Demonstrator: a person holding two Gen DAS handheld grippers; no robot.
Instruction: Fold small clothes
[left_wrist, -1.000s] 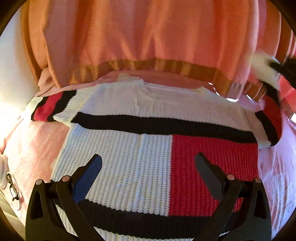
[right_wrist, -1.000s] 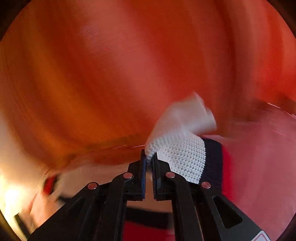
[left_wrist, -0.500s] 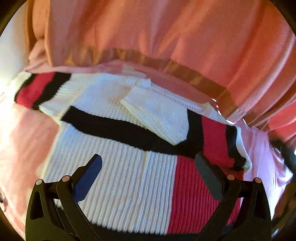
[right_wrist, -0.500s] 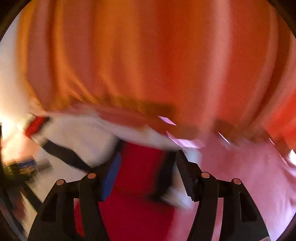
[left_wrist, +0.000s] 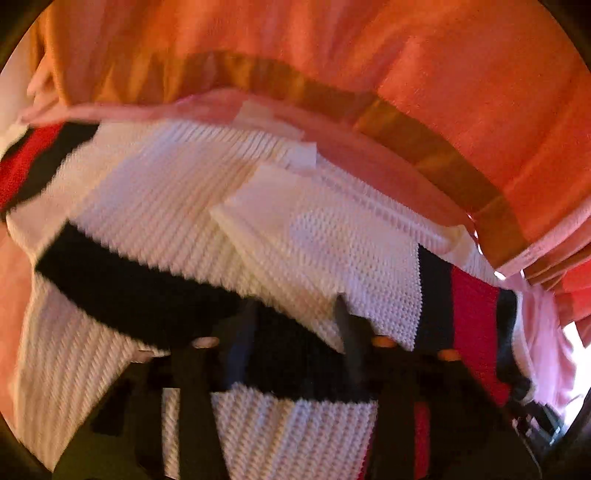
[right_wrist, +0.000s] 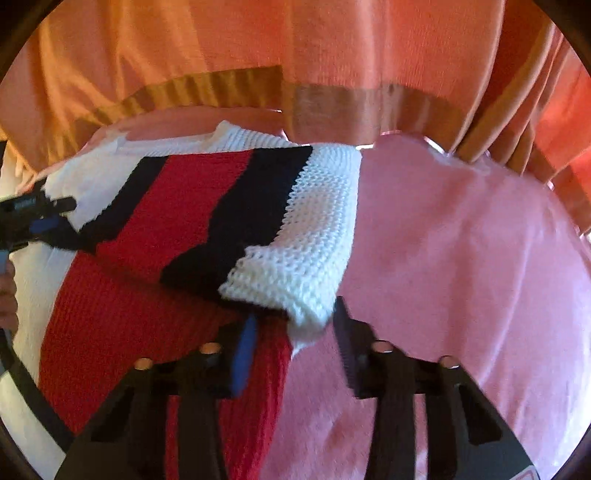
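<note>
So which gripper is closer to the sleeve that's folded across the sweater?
Right. The right gripper sits open at the folded sleeve's white cuff; the left gripper is open over its other end.

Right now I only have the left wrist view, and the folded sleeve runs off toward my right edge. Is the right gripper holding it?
Observer: No. The right wrist view shows the right gripper open, jaws either side of the white cuff, not clamping it.
Operator: What lies beyond that cuff?
Observer: The pink sheet, running up to the orange curtain.
Operator: Can you see my gripper from there?
Observer: Yes, the left gripper shows at the far left edge, over the sweater.
</note>
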